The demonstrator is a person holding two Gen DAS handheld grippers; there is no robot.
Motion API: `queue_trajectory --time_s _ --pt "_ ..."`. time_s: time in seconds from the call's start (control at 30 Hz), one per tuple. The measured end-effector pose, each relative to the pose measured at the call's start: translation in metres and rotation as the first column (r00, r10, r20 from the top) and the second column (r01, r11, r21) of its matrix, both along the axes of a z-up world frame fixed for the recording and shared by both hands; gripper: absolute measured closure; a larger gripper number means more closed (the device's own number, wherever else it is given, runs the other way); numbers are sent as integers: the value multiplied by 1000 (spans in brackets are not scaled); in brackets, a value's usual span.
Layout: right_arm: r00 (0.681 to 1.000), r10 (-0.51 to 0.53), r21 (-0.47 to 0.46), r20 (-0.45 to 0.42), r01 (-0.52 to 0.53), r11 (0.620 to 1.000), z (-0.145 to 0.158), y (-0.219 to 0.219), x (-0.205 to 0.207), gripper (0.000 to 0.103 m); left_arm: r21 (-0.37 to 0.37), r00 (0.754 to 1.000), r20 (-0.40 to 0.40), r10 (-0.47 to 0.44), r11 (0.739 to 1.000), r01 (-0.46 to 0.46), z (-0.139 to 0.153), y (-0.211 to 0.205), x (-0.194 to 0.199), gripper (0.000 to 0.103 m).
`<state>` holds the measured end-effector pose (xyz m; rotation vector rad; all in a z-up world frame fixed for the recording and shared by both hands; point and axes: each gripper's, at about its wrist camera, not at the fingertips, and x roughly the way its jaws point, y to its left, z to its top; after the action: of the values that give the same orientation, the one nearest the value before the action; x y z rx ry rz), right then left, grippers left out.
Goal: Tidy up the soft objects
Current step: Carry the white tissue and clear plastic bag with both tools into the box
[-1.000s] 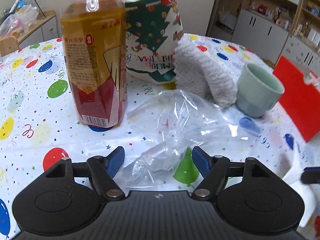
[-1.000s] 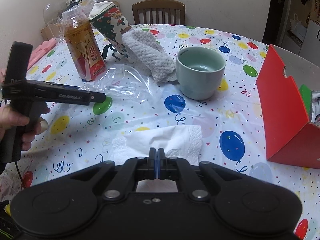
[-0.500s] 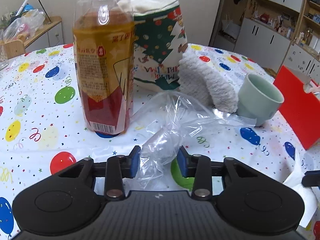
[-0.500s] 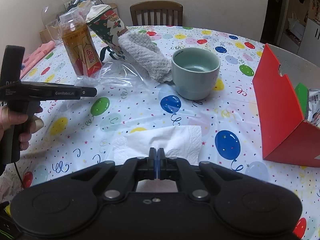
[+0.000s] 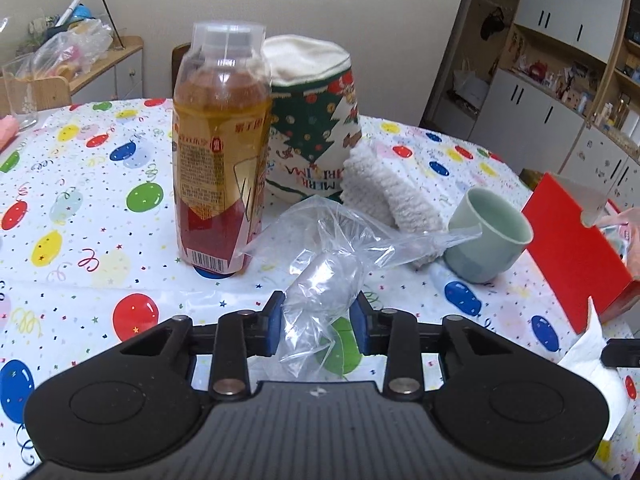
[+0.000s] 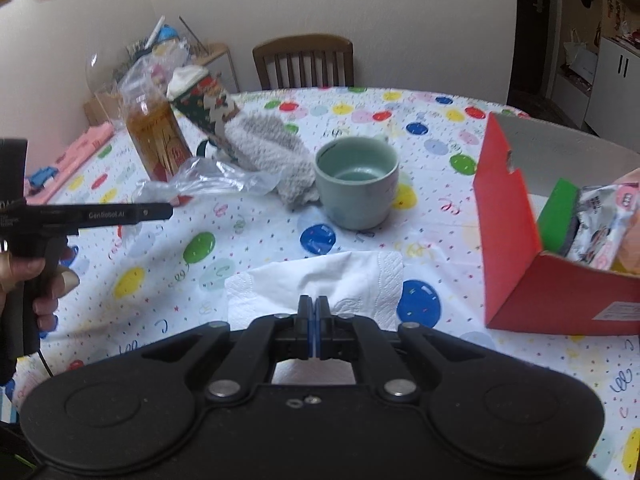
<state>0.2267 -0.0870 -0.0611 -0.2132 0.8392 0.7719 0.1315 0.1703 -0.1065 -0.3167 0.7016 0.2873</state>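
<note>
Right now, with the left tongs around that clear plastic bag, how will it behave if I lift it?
The clear plastic bag will probably flop: it is already crumpled and bunched between the left tongs. It looks thin and empty, so likely very light. Its trailing end lies near the bottle, so it may brush it.

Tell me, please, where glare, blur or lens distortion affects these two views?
Left wrist view: fisheye bends the cabinets and table edge; highlights glint on the plastic bag and bottle, both sharp. Right wrist view: softer overall, the bottle and bag smeared; the tissue looks near overexposed.
</note>
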Motion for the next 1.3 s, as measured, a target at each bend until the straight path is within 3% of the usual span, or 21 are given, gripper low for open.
queue_trajectory --time_s 0.53,1.0,1.3 --pt "994 -62 163 86 47 985 60 -70 38 102 -11 991 124 -43 999 45 66 -70 6 69" --pt "967 -197 210 161 162 964 77 -154 90 102 13 959 173 -223 974 224 98 -173 76 69" --pt "953 -255 192 166 222 956 67 -198 120 102 29 936 134 -327 945 326 99 -237 133 69"
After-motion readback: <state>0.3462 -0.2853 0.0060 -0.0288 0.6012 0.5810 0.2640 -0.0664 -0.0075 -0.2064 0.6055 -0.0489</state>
